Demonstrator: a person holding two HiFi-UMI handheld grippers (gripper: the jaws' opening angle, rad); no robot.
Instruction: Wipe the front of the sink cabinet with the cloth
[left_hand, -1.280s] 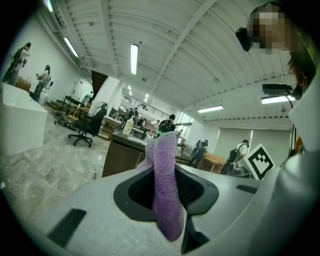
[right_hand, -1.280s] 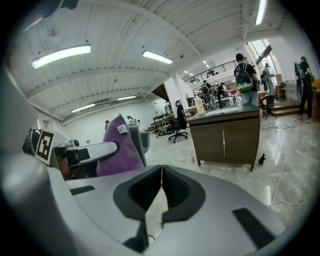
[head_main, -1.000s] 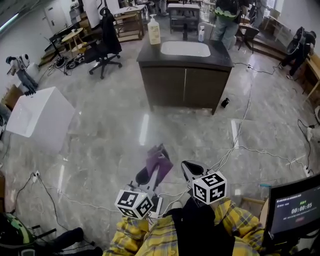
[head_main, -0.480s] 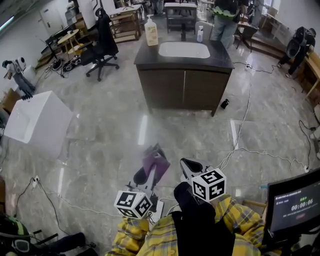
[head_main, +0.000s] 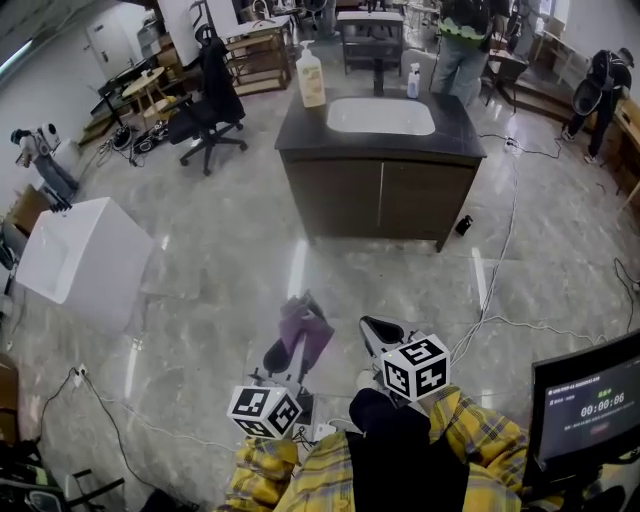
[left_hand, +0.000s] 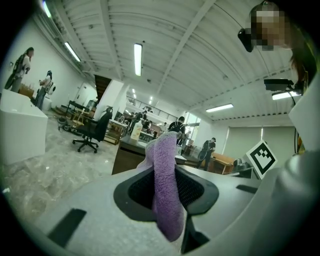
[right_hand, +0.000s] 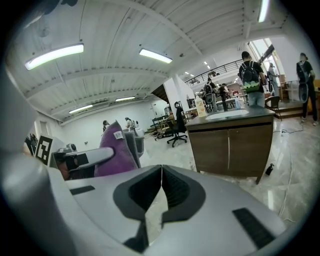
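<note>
The dark brown sink cabinet (head_main: 380, 198) stands ahead across the floor, with two front doors and a white basin (head_main: 380, 116) on top. My left gripper (head_main: 287, 350) is held low, well short of the cabinet, and is shut on a purple cloth (head_main: 304, 324). In the left gripper view the cloth (left_hand: 166, 187) hangs pinched between the jaws, and the cabinet (left_hand: 128, 155) shows behind it. My right gripper (head_main: 378, 330) is beside the left one, shut with nothing in it (right_hand: 160, 192). The right gripper view shows the cabinet doors (right_hand: 229, 150) and the cloth (right_hand: 114, 150).
A white box (head_main: 75, 250) stands on the left. An office chair (head_main: 207, 95) is at the back left. Cables (head_main: 492, 290) trail over the floor right of the cabinet, near a small black object (head_main: 462, 225). A soap bottle (head_main: 310, 75) stands on the counter. People (head_main: 466, 40) stand behind it.
The cabinet has come a little nearer and lower in the head view. Both grippers stay in front of me as before, the left still shut on the cloth.
</note>
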